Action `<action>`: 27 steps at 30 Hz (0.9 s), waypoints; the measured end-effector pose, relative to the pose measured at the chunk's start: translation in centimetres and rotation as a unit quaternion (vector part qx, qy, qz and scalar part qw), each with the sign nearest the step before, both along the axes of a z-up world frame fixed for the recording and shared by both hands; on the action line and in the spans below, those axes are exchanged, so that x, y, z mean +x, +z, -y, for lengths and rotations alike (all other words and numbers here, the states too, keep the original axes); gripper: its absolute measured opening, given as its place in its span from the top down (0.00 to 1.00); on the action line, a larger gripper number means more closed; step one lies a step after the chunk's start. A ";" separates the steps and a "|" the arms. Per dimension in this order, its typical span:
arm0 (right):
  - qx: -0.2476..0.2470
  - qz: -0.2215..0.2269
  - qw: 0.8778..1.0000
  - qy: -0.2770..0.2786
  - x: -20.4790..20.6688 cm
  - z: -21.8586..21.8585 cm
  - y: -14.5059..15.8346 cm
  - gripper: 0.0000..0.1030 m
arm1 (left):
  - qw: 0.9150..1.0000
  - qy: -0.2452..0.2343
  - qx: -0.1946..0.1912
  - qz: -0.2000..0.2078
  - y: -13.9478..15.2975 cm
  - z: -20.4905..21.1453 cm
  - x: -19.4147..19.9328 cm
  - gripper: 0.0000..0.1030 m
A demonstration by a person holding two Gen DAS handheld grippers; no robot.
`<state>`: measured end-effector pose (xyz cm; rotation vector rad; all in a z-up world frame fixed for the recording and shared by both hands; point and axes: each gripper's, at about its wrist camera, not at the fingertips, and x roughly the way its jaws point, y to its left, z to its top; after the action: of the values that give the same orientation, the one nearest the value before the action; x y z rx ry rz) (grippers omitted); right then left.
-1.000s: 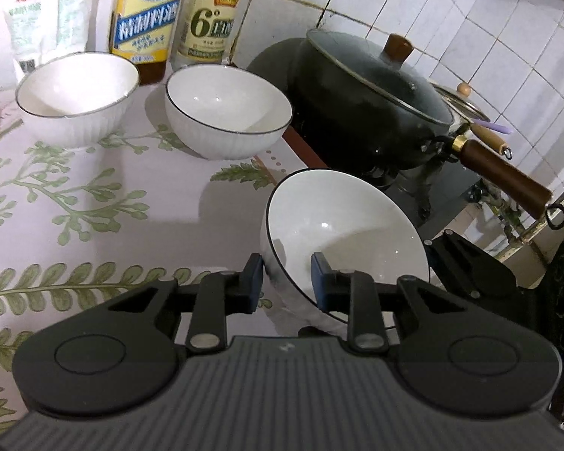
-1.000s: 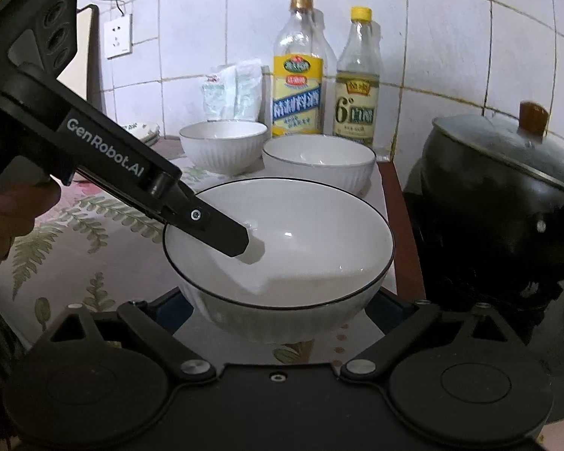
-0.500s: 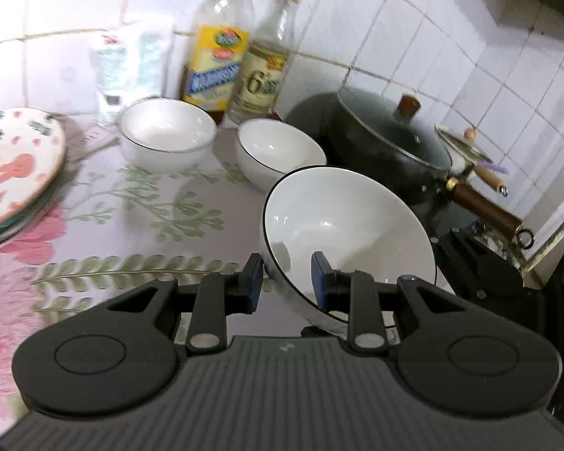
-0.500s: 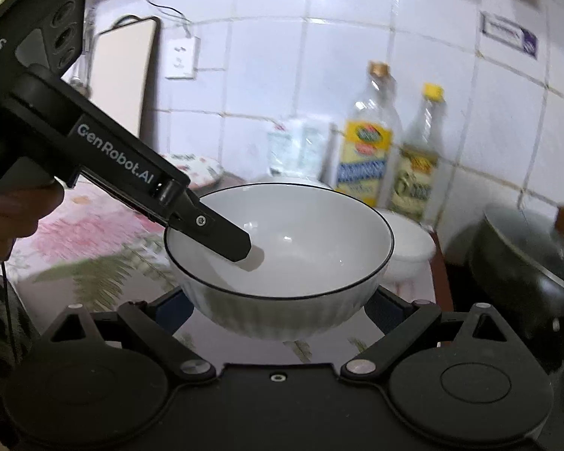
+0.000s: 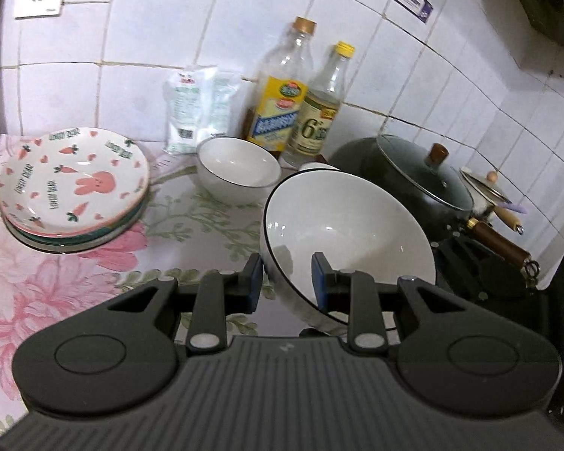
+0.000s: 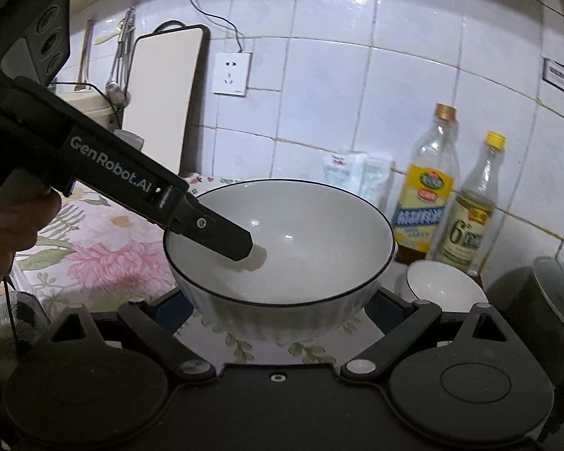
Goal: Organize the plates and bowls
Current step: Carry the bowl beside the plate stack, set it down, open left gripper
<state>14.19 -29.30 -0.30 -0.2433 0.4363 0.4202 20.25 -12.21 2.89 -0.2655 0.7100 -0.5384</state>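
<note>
Plate stack (image 5: 71,184): on the table (image 5: 56,282), far left; steer clear of it.
Left gripper (image 5: 286,276): clamped on the large bowl (image 5: 349,236) rim; keep the pinch firm.
Large bowl: aloft, tilted; level it, then nest into a small bowl (image 5: 238,169).
Right gripper (image 6: 278,319): jaws wide around the bowl's sides; contact unclear.

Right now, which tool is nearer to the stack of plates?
Left. The left tool pinches the big bowl's rim on the side facing the plates; the right tool cradles that bowl from the side away from them.
</note>
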 end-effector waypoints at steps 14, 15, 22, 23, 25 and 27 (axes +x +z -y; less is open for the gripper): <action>0.017 -0.034 0.999 0.023 5.2 -2.3 -2.0 0.04 | 0.998 0.039 -0.021 -0.036 -3.4 -2.8 5.0 0.74; 0.020 -0.037 0.999 0.021 5.5 -2.4 -2.3 0.04 | 0.998 0.043 -0.020 -0.041 -3.7 -2.8 5.4 0.74; 0.034 -0.068 0.997 0.018 8.0 -3.0 -4.6 0.04 | 0.996 0.065 0.006 -0.057 -6.1 -2.5 7.3 0.75; 0.037 -0.071 0.997 0.018 8.3 -3.1 -4.9 0.04 | 0.996 0.069 0.010 -0.059 -6.4 -2.4 7.5 0.75; 0.042 -0.078 0.996 0.019 8.9 -3.3 -5.4 0.04 | 0.995 0.073 0.017 -0.063 -6.9 -2.4 8.0 0.75; 0.043 -0.085 0.995 0.021 9.4 -3.5 -5.9 0.04 | 0.994 0.077 0.021 -0.068 -7.4 -2.5 8.3 0.75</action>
<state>23.58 -25.78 -6.19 -0.1342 0.5788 0.5019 28.59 -9.73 -4.52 -0.3163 0.8249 -0.3600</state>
